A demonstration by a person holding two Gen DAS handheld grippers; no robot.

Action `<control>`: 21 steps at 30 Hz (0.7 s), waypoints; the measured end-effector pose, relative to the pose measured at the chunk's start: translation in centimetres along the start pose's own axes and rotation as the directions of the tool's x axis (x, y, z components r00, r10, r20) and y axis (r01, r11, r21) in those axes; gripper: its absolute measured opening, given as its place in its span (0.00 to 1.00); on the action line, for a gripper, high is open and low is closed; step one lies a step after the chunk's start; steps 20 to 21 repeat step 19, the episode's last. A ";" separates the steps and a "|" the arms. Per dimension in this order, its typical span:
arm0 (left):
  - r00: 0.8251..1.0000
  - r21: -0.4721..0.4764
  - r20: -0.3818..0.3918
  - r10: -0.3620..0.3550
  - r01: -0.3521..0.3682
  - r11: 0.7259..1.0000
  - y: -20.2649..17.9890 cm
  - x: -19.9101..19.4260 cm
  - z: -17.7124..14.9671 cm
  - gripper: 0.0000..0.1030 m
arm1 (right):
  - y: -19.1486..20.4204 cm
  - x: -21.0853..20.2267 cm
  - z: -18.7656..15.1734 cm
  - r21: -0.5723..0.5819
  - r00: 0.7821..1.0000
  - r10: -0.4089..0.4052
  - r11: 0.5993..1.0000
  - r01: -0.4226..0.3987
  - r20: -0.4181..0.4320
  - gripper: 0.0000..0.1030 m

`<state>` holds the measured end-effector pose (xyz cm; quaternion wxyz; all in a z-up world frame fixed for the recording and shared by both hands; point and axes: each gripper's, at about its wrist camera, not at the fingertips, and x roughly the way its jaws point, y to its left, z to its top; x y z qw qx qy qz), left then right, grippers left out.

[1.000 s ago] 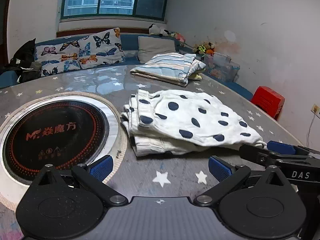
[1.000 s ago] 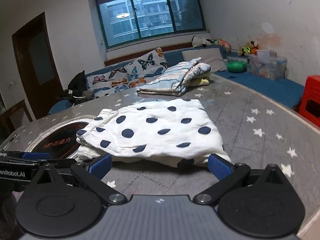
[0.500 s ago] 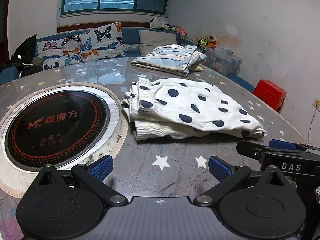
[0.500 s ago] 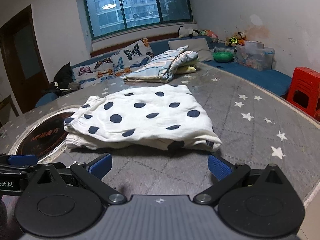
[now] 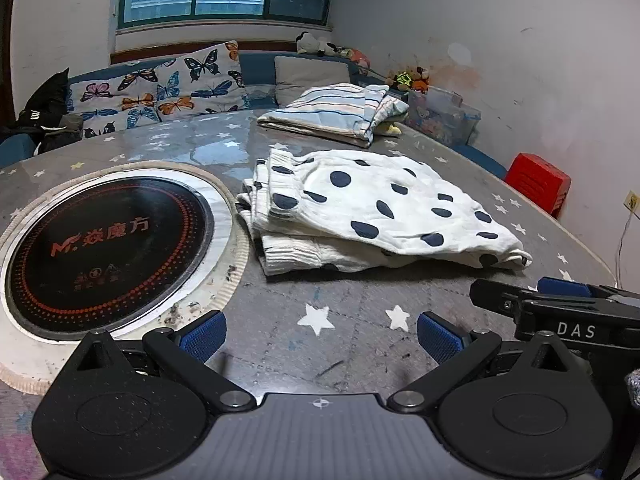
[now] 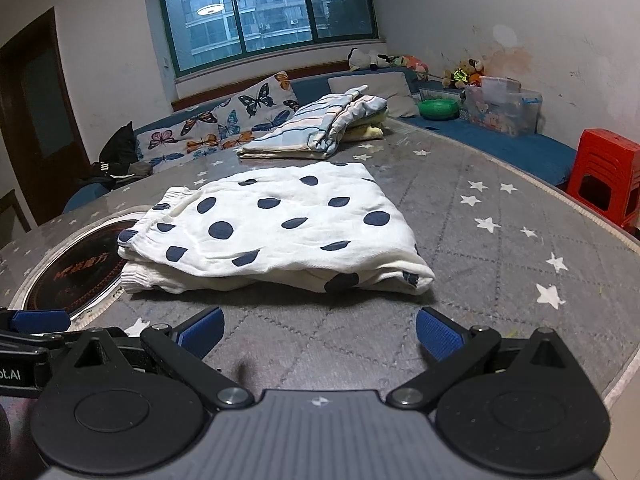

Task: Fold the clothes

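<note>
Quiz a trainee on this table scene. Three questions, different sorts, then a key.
1. True or false: the left gripper holds the dotted garment.
2. What lies beyond the dotted garment? A) striped garment B) shoe C) pot
3. Fill in: the right gripper is ____.

Key: 1 false: it is open, short of the cloth. 2 A. 3 open.
</note>
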<state>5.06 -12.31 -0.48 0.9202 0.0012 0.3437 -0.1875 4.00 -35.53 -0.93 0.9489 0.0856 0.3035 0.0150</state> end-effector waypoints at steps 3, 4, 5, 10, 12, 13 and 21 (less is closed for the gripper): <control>1.000 0.002 -0.004 -0.001 0.001 1.000 -0.1 0.1 -0.1 1.00 | 0.0 0.1 0.0 0.001 1.000 0.000 1.000 0.000 -0.001 1.00; 1.000 0.001 -0.005 0.001 -0.001 1.000 -0.1 0.1 -0.1 1.00 | -0.1 0.1 0.0 0.002 1.000 -0.001 1.000 0.001 -0.002 1.00; 1.000 0.000 -0.004 0.001 -0.001 1.000 -0.1 0.1 -0.1 1.00 | -0.1 0.1 0.0 0.002 1.000 -0.001 1.000 0.001 -0.002 1.00; 1.000 -0.003 -0.001 0.000 0.000 1.000 -0.1 0.1 -0.1 1.00 | 0.0 0.1 0.0 0.002 1.000 0.003 1.000 -0.003 -0.001 1.00; 1.000 -0.003 0.001 0.001 -0.001 1.000 -0.1 0.1 -0.1 1.00 | 0.1 0.1 0.0 0.001 1.000 0.006 1.000 -0.006 -0.002 1.00; 1.000 -0.003 0.003 0.001 -0.001 1.000 -0.1 0.1 -0.1 1.00 | 0.1 0.1 0.0 0.001 1.000 0.007 1.000 -0.007 -0.002 1.00; 1.000 -0.004 0.004 -0.007 0.007 1.000 -0.1 -0.1 0.0 1.00 | 0.1 0.1 0.0 0.003 1.000 0.008 1.000 -0.008 -0.002 1.00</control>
